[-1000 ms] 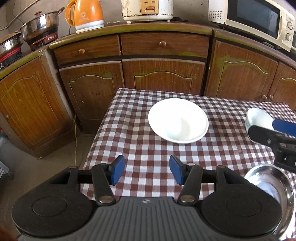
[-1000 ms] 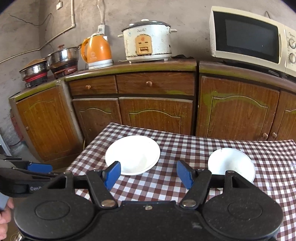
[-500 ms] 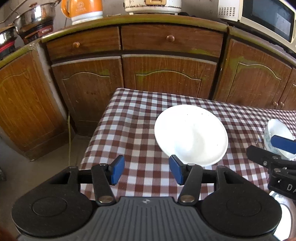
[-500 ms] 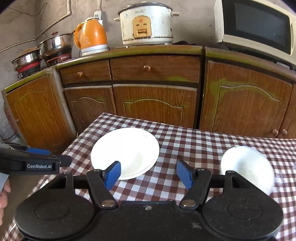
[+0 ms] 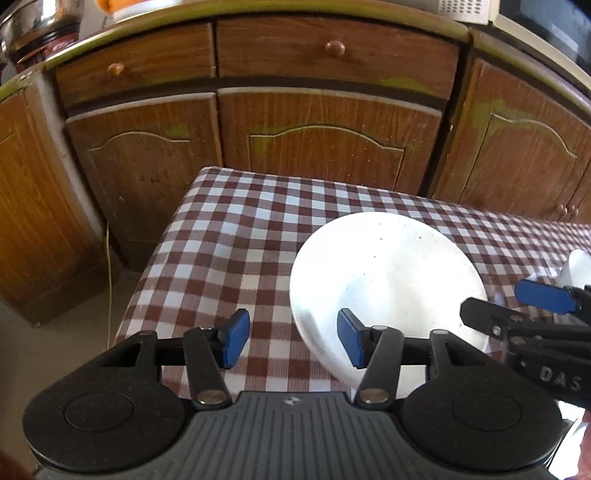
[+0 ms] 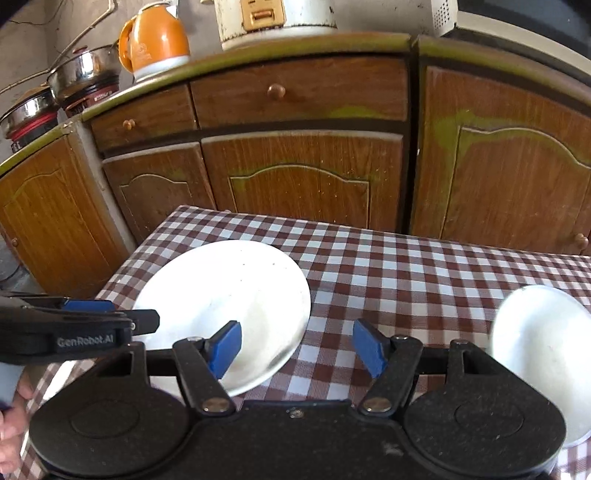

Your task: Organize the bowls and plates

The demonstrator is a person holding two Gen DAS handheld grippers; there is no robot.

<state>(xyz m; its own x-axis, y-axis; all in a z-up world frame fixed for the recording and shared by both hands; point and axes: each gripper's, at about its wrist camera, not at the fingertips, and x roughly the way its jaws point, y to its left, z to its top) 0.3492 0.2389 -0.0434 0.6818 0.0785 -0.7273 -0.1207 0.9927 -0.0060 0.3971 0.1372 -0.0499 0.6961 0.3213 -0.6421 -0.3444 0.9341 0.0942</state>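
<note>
A white plate (image 5: 384, 280) (image 6: 229, 295) lies on the checked tablecloth (image 5: 236, 236) near the table's left end. My left gripper (image 5: 291, 343) hovers at the plate's near-left rim. Its jaws are closing, the rim shows in the gap, and the pads do not touch it. My right gripper (image 6: 295, 347) stands open over the plate's near-right rim, its left pad above the plate and nothing gripped. A white bowl (image 6: 543, 350) (image 5: 580, 266) sits on the cloth to the right of the right gripper.
Wooden cabinets (image 6: 303, 192) stand close behind the table. On the counter are an orange kettle (image 6: 155, 40), a rice cooker (image 6: 273, 18) and steel pots (image 6: 85, 77). The table's left edge drops to the floor (image 5: 55, 354). A hand (image 6: 11, 424) shows at the lower left.
Both grippers have come forward and down toward the white plate, which now looks larger and sits right at their fingertips. The left jaws have narrowed slightly.
</note>
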